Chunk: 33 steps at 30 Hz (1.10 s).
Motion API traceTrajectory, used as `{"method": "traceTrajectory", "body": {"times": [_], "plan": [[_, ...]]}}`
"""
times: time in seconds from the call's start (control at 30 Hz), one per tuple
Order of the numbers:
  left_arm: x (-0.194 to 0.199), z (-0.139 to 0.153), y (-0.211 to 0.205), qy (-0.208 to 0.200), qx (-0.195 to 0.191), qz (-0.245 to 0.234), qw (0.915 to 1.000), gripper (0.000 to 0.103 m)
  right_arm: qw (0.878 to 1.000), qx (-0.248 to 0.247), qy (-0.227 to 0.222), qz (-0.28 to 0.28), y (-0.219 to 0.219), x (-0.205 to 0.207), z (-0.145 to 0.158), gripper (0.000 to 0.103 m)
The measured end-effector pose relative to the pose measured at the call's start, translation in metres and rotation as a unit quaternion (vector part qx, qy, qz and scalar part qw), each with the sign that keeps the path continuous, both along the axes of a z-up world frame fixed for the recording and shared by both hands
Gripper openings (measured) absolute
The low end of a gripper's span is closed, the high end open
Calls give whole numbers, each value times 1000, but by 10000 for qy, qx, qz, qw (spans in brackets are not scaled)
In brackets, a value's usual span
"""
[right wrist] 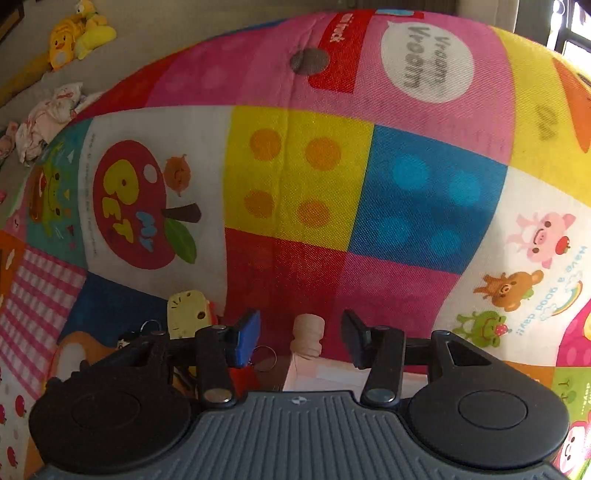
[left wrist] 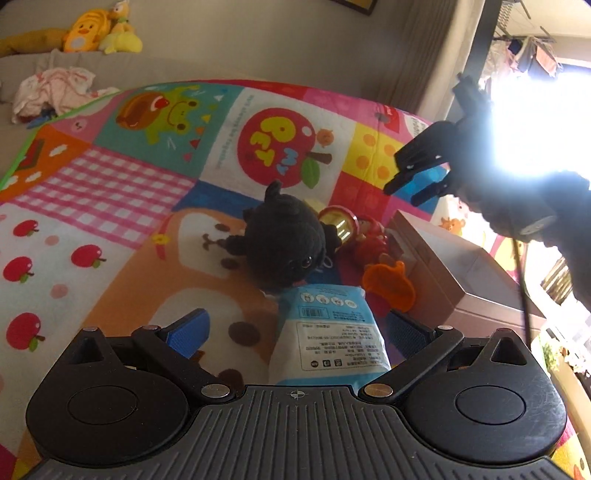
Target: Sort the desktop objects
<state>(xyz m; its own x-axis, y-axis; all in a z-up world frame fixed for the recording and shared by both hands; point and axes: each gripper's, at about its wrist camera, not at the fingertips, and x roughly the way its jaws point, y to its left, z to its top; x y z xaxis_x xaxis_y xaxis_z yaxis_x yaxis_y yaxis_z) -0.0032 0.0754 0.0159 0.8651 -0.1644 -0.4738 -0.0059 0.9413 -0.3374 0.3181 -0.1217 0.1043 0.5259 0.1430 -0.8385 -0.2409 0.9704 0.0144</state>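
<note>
On the bed [left wrist: 192,48] | patchwork cartoon mat [left wrist: 122,192] | plush ducks [left wrist: 88,31]

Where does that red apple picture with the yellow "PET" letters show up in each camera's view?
Left wrist view: the apple picture sits upper centre on the mat, beyond the black plush toy.
Right wrist view: the apple picture sits at the left, mid-height.
Shared landmark: the yellow square with orange dots lies just to its right in both views.
</note>
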Motion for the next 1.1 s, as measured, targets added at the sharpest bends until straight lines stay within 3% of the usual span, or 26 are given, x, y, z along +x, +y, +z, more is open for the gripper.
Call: {"method": "traceTrajectory", "body": {"times": [0.17,0.23,0.3,0.43,0.5,0.6,0.73,0.9,0.97,1.03,1.1], "plan": [[0,-1,3,5,-147,-64,9999,103,9973,-564,452,-148,21,32,-42,46],[-1,-1,4,-3,-213,-110,9997,103,9952,-780,569,-152,26,36,-52,26],[-1,-2,3,4,-221,-120,9997,103,9954,-740,614,-36,31,35,-53,26],[-1,-2,4,7,-239,-110,9997,103,9981,-582,87,193,40,13,-28,26],[-1,-2,4,6,-240,-113,9996,103,9986,-238,-102,467,42,-9,-5,26],[-1,-3,4,19,-239,-140,9996,103,9948,237,-7,987,44,-50,15,26],[-1,-3,1,9,-185,-181,9997,103,9888,481,393,1356,45,-91,18,26],[-1,-3,-1,-8,-130,-192,9997,103,9919,852,-264,908,-13,-135,33,30],[-1,-3,-2,7,-123,-200,9997,103,9937,438,-869,552,-41,-152,38,36],[0,-4,-3,8,-106,-212,9997,103,9903,-162,-1377,107,-72,-162,32,49],[0,-4,-4,5,-72,-224,9997,103,9891,-462,-1368,-305,-106,-168,18,50]]}}
